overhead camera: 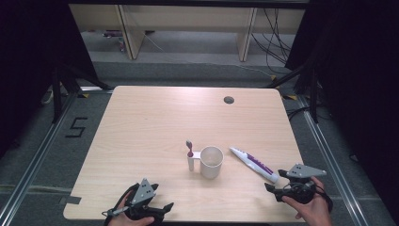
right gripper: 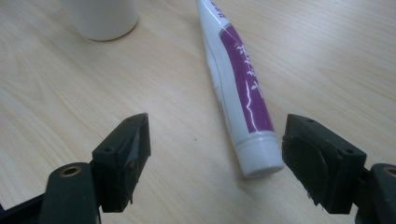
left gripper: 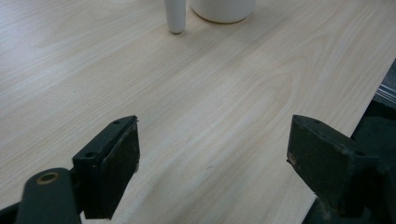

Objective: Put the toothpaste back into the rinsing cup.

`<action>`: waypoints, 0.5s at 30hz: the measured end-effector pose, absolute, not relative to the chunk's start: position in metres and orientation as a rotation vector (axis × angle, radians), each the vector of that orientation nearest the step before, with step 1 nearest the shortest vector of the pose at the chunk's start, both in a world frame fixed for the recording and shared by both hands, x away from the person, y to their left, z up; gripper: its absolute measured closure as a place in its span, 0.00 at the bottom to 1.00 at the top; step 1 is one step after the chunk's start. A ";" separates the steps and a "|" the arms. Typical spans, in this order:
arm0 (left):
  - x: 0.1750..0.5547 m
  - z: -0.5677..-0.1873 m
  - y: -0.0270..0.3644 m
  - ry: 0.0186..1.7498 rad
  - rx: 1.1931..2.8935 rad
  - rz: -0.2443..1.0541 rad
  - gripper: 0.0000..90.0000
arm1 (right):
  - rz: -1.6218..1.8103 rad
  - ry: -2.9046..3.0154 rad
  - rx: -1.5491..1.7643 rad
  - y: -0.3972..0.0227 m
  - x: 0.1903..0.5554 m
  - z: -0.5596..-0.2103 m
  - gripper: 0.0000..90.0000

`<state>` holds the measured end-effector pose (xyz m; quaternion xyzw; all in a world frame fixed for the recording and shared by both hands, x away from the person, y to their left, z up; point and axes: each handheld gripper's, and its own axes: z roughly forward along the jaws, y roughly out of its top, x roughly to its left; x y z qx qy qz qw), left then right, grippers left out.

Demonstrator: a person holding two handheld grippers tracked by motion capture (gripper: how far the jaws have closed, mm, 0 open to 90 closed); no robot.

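Light wooden table (overhead camera: 150, 127), one white mug (overhead camera: 211, 162) standing upright a little right of centre toward the near edge; what shows of its interior in the high view looks empty, contents otherwise not discernible. Touching the mug's left side, or fixed to it (cannot tell which), is a small white cylindrical holder (overhead camera: 191, 162), upright, with one toothbrush (overhead camera: 189, 147) standing in it, purple handle, head up. In the left gripper view the holder's base (left gripper: 175, 16) and the mug's base (left gripper: 223, 10) rest on the table at the top edge. One toothpaste tube (overhead camera: 254, 164), white with a purple panel, lies flat to the right of the mug, apart from it, running diagonally with its cap end toward the near right corner. Count: mug 1, holder 1, toothbrush 1, tube 1, grippers 2. Left gripper (overhead camera: 162, 208) held in the person's left hand (overhead camera: 126, 213) at the near left edge; jaws spread wide, nothing between them but bare table. Right gripper (overhead camera: 272, 190) held in the right hand (overhead camera: 313, 207) at the near right; jaws also wide. In the right gripper view the tube's cap end (right gripper: 259, 156) lies just inside the right-hand jaw, not gripped; whether cap touches pad cannot be told. One round grommet hole (overhead camera: 228, 100) near the table's far edge.
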<state>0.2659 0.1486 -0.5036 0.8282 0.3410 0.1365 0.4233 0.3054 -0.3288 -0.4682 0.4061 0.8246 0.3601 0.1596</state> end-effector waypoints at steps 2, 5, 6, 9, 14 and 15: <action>0.266 -0.504 0.149 0.852 2.075 0.339 0.18 | 1.030 2.351 1.182 -0.327 0.306 -0.467 0.28; 0.267 -0.506 0.149 0.850 2.107 0.346 0.18 | 1.007 2.366 1.148 -0.326 0.315 -0.464 0.28; 0.267 -0.506 0.148 0.853 2.110 0.348 0.18 | 0.985 2.377 1.131 -0.327 0.323 -0.463 0.28; 0.268 -0.507 0.151 0.845 2.127 0.365 0.18 | 0.960 2.396 1.179 -0.326 0.329 -0.461 0.28; 0.268 -0.508 0.151 0.856 2.113 0.360 0.18 | 0.906 2.423 1.146 -0.320 0.347 -0.460 0.31; 0.268 -0.508 0.150 0.861 2.105 0.357 0.18 | 0.890 2.441 1.151 -0.317 0.350 -0.459 0.32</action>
